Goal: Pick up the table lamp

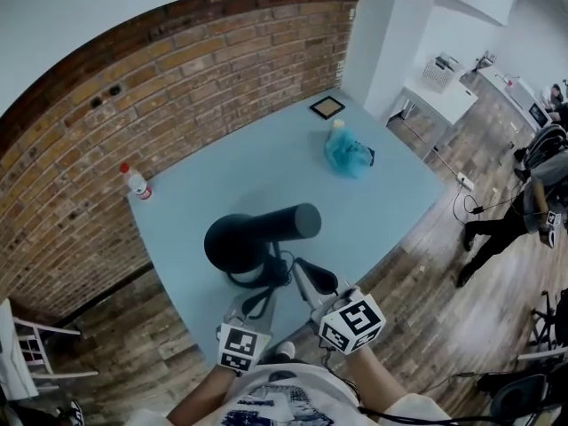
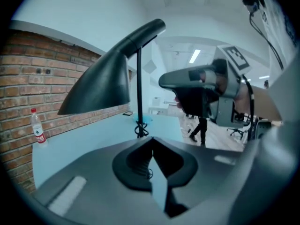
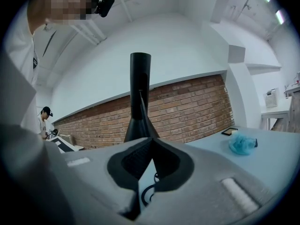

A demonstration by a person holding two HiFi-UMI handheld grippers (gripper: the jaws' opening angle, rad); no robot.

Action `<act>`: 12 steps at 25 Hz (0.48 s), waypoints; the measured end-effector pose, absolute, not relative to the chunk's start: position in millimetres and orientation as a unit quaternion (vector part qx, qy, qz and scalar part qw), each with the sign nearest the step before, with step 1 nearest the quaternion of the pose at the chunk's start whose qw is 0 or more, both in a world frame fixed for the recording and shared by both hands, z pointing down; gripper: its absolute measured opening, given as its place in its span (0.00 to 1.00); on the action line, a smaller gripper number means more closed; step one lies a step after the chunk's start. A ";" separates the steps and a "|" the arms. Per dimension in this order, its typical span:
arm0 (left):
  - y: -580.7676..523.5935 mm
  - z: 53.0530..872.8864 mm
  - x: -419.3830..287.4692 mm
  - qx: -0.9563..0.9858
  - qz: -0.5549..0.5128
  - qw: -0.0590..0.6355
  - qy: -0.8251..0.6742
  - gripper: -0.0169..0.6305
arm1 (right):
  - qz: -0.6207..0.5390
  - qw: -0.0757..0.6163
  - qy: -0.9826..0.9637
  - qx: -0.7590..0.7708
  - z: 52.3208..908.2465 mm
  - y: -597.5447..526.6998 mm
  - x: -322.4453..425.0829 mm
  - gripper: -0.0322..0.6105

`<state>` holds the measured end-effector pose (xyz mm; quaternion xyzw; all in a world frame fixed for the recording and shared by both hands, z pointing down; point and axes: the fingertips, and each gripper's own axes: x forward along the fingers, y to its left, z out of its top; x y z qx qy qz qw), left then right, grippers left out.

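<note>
Bottle (image 1: 136,183), blue cloth (image 1: 348,155) and frame (image 1: 327,106) on table (image 1: 266,162).

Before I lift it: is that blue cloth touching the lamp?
Apart. The head view shows a wide stretch of bare table between the table lamp and the blue cloth.

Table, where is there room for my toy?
Bare table lies between the bottle and the blue cloth, and between the lamp and that cloth. Crowded at the near edge: lamp, cord, left claw, right claw.
</note>
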<state>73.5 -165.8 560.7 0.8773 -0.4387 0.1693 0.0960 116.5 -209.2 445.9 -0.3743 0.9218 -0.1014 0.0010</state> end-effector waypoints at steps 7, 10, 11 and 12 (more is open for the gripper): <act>-172.0 559.4 79.4 0.878 0.162 0.093 -0.441 0.01 | -0.097 0.015 0.931 -0.351 433.2 -216.8 112.0 0.13; -173.3 559.1 79.4 0.877 0.157 0.100 -0.443 0.01 | -0.097 0.020 0.934 -0.344 427.9 -221.4 110.0 0.14; -174.0 559.9 79.1 0.877 0.156 0.103 -0.444 0.01 | -0.097 0.020 0.936 -0.339 426.8 -222.7 107.9 0.19; -175.0 561.2 78.5 0.876 0.156 0.105 -0.445 0.01 | -0.094 0.020 0.937 -0.335 425.7 -223.9 105.8 0.21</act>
